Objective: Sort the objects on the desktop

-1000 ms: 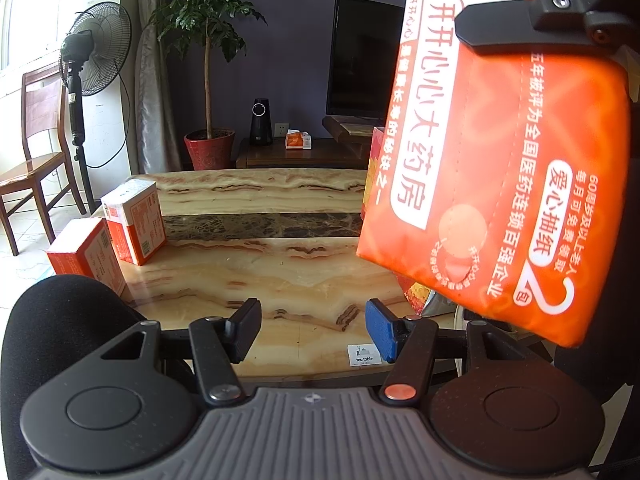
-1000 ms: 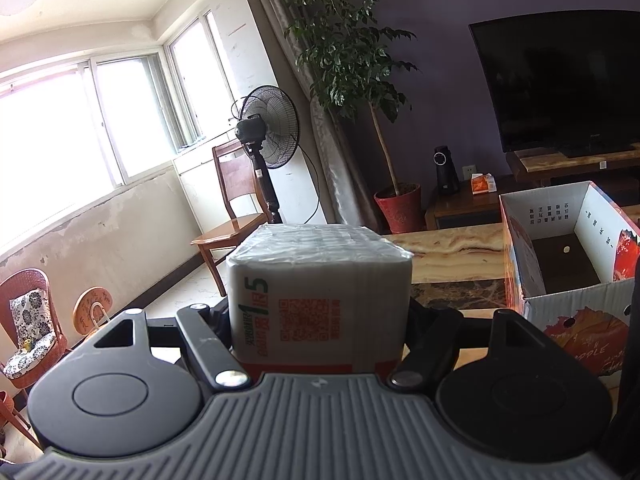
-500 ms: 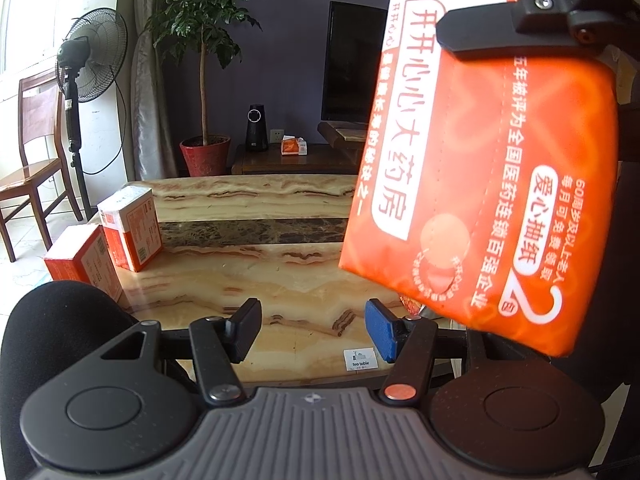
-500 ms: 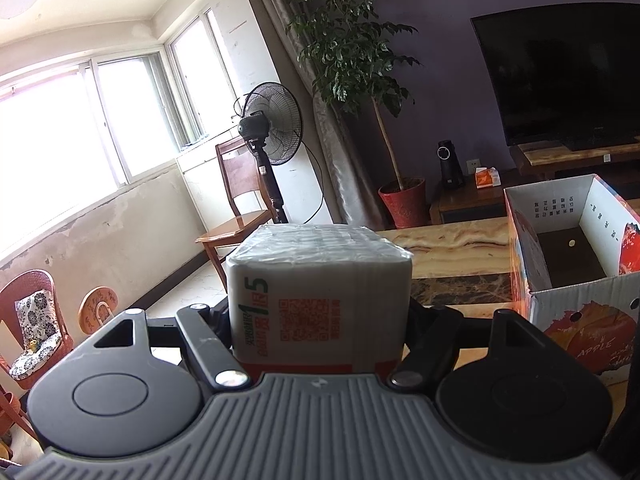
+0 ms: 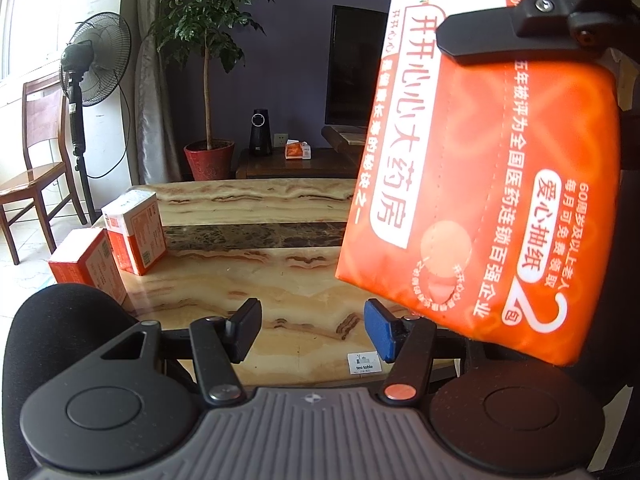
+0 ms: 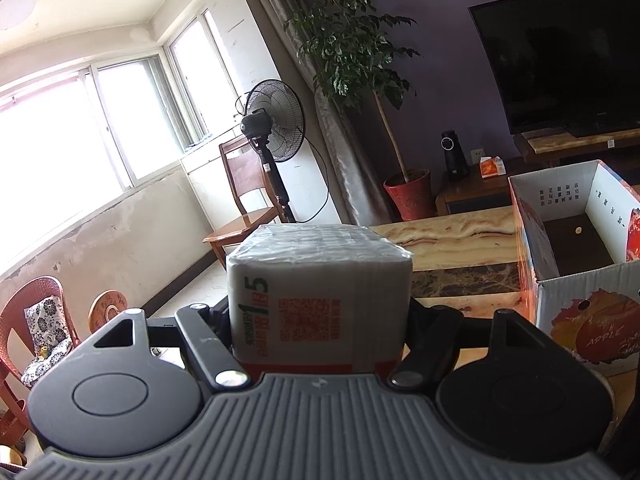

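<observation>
Right wrist view, nearest: the right gripper is clamped on a tissue pack, one finger against each side face, the pack held upright and aloft, off the marble table. Left wrist view, nearest: the left gripper stands parted and empty, its black pad and blue pad apart with only tabletop between them.

Risks, judged from this moment: the pack is soft and film-wrapped, so it could slide out of the clamp if the grip eases or the wrist tips; released short of the cardboard box (open-topped, to the right and just beyond the held pack), it would catch the near wall or land on the table beside it. The idle left gripper sits close under the same pack, seen there orange-faced, so a drop could strike it.

Pose: both grippers point slightly downward over the near table edge, the right one higher.

Farther off, two more tissue packs stand at the table's left end, near the edge; a careless sweep could knock them off
</observation>
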`<action>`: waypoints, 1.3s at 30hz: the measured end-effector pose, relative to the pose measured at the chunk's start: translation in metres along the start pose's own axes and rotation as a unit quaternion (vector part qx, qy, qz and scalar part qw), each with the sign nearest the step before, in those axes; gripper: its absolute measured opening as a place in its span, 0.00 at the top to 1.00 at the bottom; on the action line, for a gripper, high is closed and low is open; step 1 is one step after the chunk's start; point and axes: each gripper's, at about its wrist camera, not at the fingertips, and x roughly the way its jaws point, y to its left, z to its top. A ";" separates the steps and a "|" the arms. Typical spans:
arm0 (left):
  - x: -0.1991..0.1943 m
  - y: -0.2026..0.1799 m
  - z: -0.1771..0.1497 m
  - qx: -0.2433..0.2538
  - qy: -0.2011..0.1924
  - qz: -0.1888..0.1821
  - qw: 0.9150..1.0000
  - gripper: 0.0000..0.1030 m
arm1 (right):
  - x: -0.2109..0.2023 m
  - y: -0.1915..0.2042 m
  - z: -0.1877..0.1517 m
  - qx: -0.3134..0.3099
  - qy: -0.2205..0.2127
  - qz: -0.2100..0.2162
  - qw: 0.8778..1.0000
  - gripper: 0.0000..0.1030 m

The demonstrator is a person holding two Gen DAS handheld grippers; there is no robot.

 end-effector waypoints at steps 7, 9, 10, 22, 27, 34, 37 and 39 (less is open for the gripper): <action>0.000 -0.004 -0.001 0.015 -0.003 0.000 1.000 0.44 | 0.002 0.001 -0.001 0.001 0.010 0.005 1.000 0.26; 0.000 -0.005 -0.001 0.016 -0.003 0.000 1.000 0.44 | 0.002 0.001 -0.001 0.003 0.011 0.005 1.000 0.26; 0.000 -0.005 -0.001 0.015 -0.003 0.000 1.000 0.44 | 0.002 0.001 -0.001 0.004 0.011 0.006 1.000 0.26; 0.001 -0.008 -0.002 0.028 -0.001 0.003 1.000 0.44 | 0.004 0.000 -0.001 0.008 0.022 0.002 1.000 0.25; 0.002 -0.007 -0.002 0.028 0.001 0.004 1.000 0.45 | 0.006 0.001 -0.001 0.009 0.025 0.002 1.000 0.25; 0.002 -0.007 -0.002 0.027 0.000 0.005 1.000 0.49 | 0.005 0.000 -0.003 0.015 0.024 0.006 1.000 0.24; 0.002 -0.006 -0.001 0.023 0.000 0.004 1.000 0.49 | 0.006 0.002 -0.005 0.013 0.025 0.009 1.000 0.24; 0.001 -0.006 -0.001 0.024 -0.001 0.004 1.000 0.49 | 0.006 0.004 -0.006 0.004 0.023 0.009 1.000 0.24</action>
